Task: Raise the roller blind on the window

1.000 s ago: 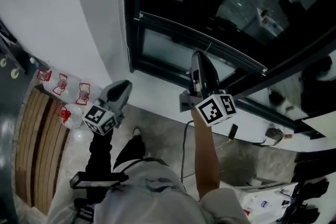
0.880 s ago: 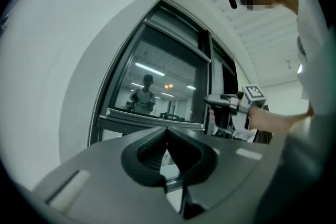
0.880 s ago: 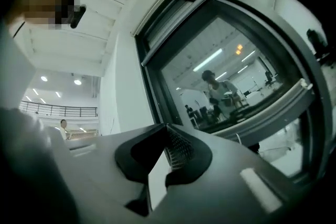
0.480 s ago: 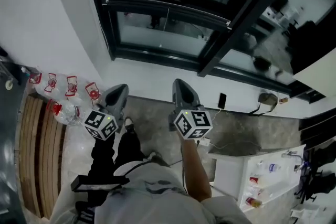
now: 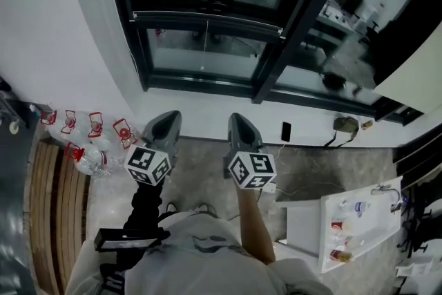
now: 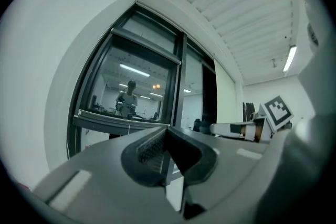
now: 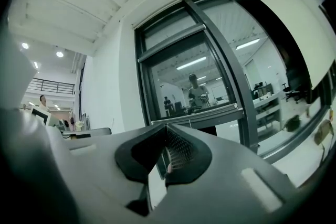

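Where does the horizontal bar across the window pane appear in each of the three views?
Head view: the horizontal bar is at upper centre.
Left gripper view: left of centre, just above the fingers.
Right gripper view: slightly right of centre, just above the fingers.
Shared landmark: the dark vertical window post, where the bar's right end stops.

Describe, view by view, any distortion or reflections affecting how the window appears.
Head view: the dark window glass carries reflections. Left gripper view: fisheye curves the window frame, corners black. Right gripper view: same bending; bright light strips show in the glass.
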`<state>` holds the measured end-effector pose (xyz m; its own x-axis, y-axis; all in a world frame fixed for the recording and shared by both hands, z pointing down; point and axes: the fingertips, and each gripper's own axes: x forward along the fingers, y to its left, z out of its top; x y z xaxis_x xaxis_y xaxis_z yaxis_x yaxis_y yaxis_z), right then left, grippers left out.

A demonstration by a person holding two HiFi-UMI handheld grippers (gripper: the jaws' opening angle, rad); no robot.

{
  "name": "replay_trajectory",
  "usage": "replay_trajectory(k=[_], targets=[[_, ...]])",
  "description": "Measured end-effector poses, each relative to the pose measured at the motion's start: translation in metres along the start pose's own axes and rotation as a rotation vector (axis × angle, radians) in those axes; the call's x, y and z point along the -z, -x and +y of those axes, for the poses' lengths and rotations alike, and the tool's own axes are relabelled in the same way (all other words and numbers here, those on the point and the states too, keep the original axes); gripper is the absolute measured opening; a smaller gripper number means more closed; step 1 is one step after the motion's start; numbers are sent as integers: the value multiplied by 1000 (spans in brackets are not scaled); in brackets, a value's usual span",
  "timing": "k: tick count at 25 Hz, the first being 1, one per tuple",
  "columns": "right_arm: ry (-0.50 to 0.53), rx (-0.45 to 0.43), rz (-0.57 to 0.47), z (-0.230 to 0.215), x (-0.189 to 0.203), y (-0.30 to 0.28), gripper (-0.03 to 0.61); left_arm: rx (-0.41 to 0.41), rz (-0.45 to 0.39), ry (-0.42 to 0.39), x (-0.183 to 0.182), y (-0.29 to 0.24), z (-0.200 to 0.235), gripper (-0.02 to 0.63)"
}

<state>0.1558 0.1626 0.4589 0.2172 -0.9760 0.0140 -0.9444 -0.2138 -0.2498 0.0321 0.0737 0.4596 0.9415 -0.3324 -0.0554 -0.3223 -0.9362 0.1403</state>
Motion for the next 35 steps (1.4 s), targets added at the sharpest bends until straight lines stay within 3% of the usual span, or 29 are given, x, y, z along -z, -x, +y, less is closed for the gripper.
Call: replay_trajectory(k=[15, 35], targets=[[-2, 42, -40, 7, -8, -4, 0, -64, -15, -20, -16, 7, 31, -2], [40, 26, -48, 14, -14, -11, -2, -62, -15, -29, -21, 0, 36, -2]])
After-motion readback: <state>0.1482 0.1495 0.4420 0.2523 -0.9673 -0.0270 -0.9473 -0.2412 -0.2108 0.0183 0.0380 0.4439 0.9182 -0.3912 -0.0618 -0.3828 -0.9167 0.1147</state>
